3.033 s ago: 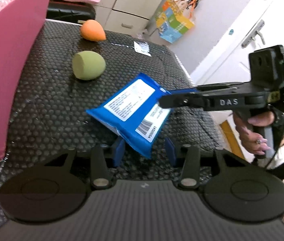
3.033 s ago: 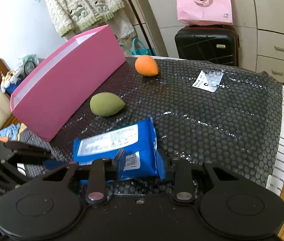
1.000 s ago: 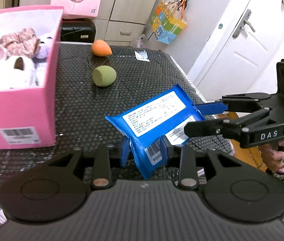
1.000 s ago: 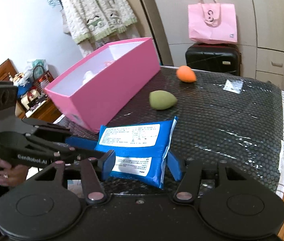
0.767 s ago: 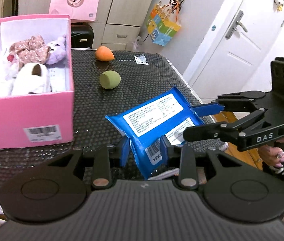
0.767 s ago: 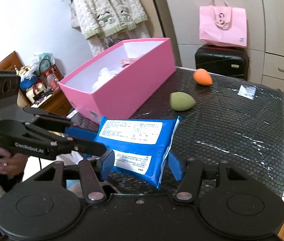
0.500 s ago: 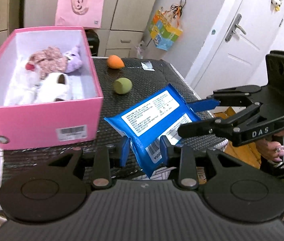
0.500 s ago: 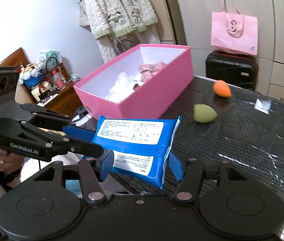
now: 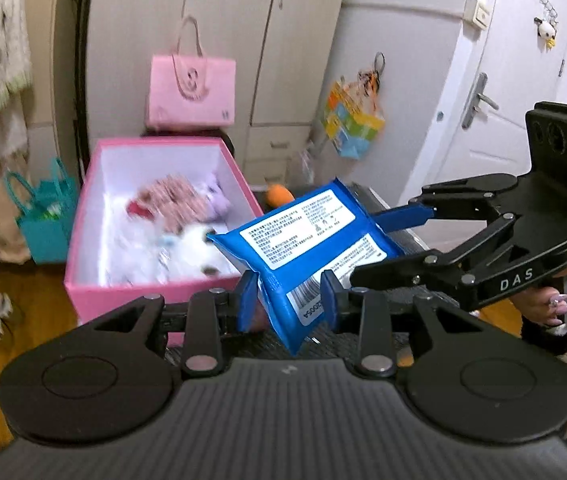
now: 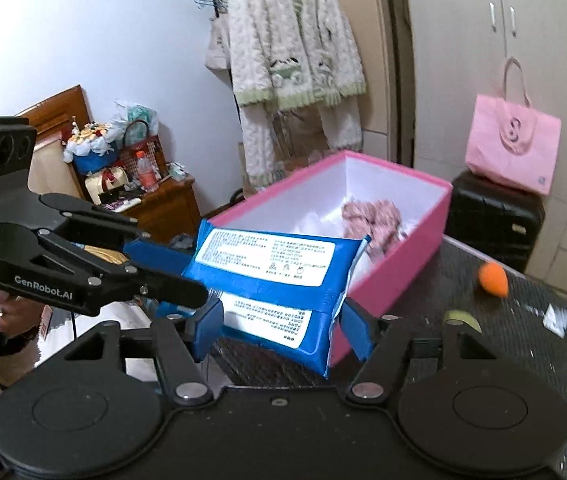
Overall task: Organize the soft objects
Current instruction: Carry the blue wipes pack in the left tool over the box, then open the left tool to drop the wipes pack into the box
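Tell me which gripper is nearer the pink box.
Left. The left gripper, shut on the blue pack, sits just before the near wall of the pink box. The right gripper is beyond the pack, farther from the box; its jaws have just been opening, pack between them.

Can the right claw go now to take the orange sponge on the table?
Probably not yet: the right claw has the blue pack between its fingers, shared with the left claw. The orange sponge itself lies unobstructed.

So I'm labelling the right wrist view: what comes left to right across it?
Left gripper → blue pack → pink box → orange sponge → white label.
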